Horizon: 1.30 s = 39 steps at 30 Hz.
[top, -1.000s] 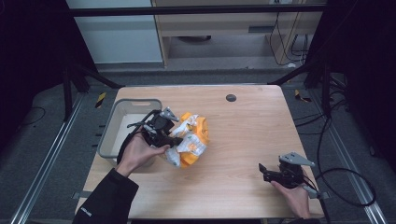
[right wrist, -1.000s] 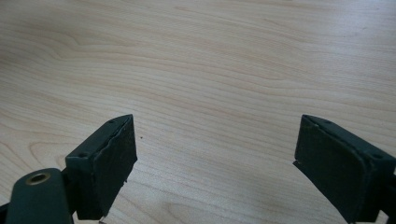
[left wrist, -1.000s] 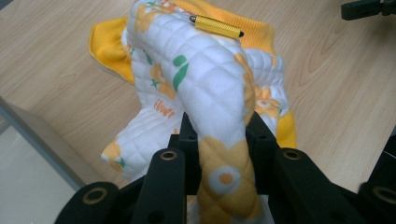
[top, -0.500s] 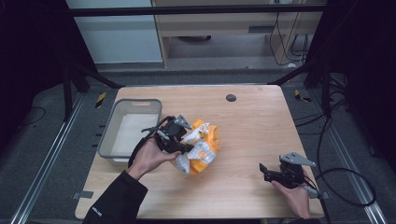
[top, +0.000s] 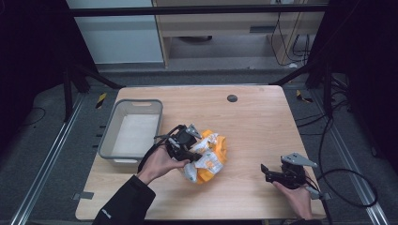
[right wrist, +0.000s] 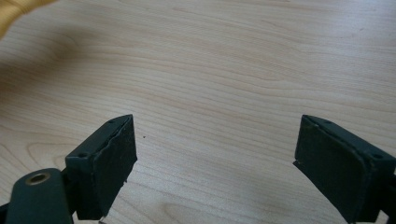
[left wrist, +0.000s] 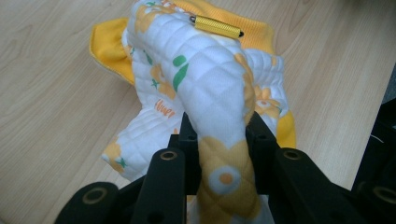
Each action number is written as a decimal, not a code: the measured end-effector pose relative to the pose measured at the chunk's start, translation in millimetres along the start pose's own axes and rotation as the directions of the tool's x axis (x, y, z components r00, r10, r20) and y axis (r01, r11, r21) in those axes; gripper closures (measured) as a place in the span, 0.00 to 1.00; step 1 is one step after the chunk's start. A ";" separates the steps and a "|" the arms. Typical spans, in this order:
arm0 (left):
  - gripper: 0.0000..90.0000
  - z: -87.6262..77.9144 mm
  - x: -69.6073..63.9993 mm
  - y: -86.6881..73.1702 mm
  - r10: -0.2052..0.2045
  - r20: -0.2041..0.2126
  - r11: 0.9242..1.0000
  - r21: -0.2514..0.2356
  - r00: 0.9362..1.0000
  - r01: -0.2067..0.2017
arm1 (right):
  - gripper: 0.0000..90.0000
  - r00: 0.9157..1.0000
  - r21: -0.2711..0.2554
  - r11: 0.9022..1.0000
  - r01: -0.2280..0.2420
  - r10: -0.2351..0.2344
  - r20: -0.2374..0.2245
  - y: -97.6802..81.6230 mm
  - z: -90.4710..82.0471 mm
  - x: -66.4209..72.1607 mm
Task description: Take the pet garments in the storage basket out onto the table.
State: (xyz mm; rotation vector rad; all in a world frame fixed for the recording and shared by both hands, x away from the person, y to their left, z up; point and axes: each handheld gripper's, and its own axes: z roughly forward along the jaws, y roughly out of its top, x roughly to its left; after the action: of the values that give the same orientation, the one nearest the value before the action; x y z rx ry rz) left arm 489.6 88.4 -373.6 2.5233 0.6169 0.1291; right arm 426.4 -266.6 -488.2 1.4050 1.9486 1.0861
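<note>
Right gripper point(top: 265, 169) rests at near table point(top: 263, 117) edge, jaws wide apart, nothing between them. Left gripper point(left wrist: 219, 135) clamps a fold of quilted yellow-white cloth point(left wrist: 205, 79), bunched mid-table. Grey bin point(top: 132, 133) just left, beyond.

In the high view, the left gripper point(top: 184, 143) covers part of the quilted cloth point(top: 209, 157), and the print on the fabric is too small to make out there. In the left gripper view, the jaws hide the pinched fold of the cloth point(left wrist: 219, 93), whose lower end runs off the bottom edge; the small orange lettering on it is unreadable. The gold metal cylinder point(left wrist: 217, 26) is partly tucked into the folds. In the right gripper view, a blurred orange corner point(right wrist: 16, 8) is cut off by the top left edge.
</note>
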 end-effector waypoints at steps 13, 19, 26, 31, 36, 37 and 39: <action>0.80 30.2 -10.2 -3.1 0.041 0.040 0.999 0.033 0.998 -0.042 | 0.14 1.000 0.002 1.000 0.001 -0.001 -0.003 0.0 0.4 0.6; 0.80 38.6 -14.0 -3.8 0.057 0.042 0.997 0.046 0.997 -0.059 | 0.14 1.000 0.004 1.000 0.002 -0.002 -0.005 0.0 0.8 0.8; 0.74 49.2 -16.4 -6.9 0.075 0.046 0.995 0.068 0.996 -0.078 | 0.14 1.000 0.002 1.000 0.003 -0.003 -0.005 0.0 0.7 0.7; 0.63 50.6 -14.2 -11.2 0.072 0.042 0.995 0.069 0.997 -0.075 | 0.14 1.000 0.000 1.000 0.012 -0.012 0.001 -0.4 1.4 0.1; 0.50 49.3 -12.1 -13.7 0.071 0.025 0.996 0.057 0.997 -0.072 | 0.13 1.000 0.002 1.000 0.013 -0.013 -0.001 -0.5 1.4 0.5; 0.48 48.7 -11.9 -13.9 0.071 0.022 0.996 0.052 0.997 -0.073 | 0.13 1.000 0.001 1.000 0.014 -0.014 0.000 -0.5 1.4 0.5; 0.43 46.7 -11.1 -14.2 0.073 0.015 0.997 0.037 0.997 -0.074 | 0.13 1.000 0.002 1.000 0.015 -0.015 0.000 -0.5 1.6 0.4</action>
State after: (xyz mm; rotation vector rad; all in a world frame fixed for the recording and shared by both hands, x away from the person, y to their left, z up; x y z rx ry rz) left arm 483.9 71.7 -420.4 2.5816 0.5262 0.1284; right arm 427.2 -265.7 -489.5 1.3896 1.9574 1.0778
